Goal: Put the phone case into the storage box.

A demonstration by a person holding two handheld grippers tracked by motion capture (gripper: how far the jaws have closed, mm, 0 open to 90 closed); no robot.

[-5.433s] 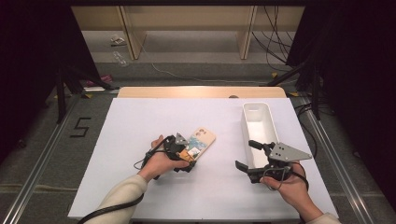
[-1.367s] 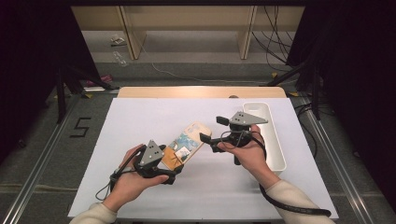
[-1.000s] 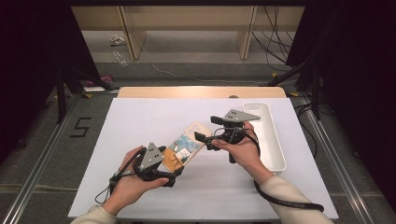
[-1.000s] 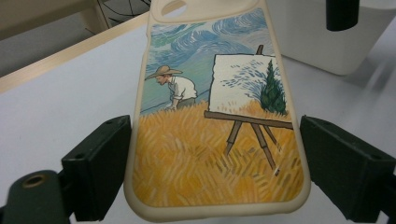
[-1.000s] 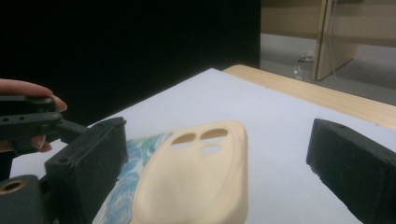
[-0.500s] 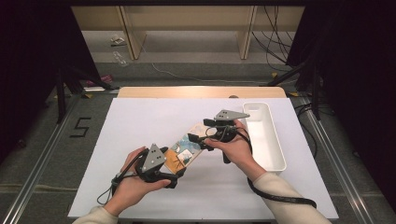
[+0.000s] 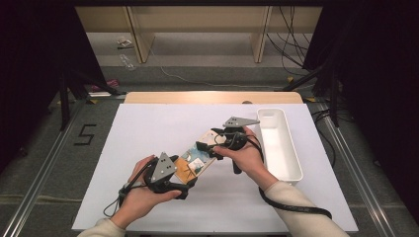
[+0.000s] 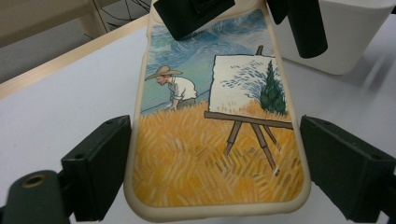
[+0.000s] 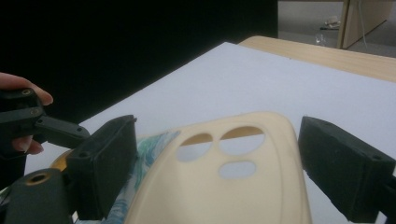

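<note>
A cream phone case (image 7: 196,159) printed with a painter in a wheat field is held above the white mat, slanting from the lower left up to the right. My left gripper (image 7: 187,177) is shut on its lower end; in the left gripper view the jaws press both side edges of the case (image 8: 215,130). My right gripper (image 7: 209,141) has come to the far end, where the camera holes are (image 9: 233,186). Its jaws have just been closing and stand on either side of the case, with a sliver of gap at the right pad (image 9: 327,158).
A long white tray (image 7: 292,148) lies to the right of my right hand on the white mat (image 7: 148,128). The table's wooden strip (image 7: 212,97) runs along the back. Cables trail from both grippers toward the front edge.
My right gripper has moved left and slightly down to the case's far end and now straddles it. The left gripper and the case have stayed put.
</note>
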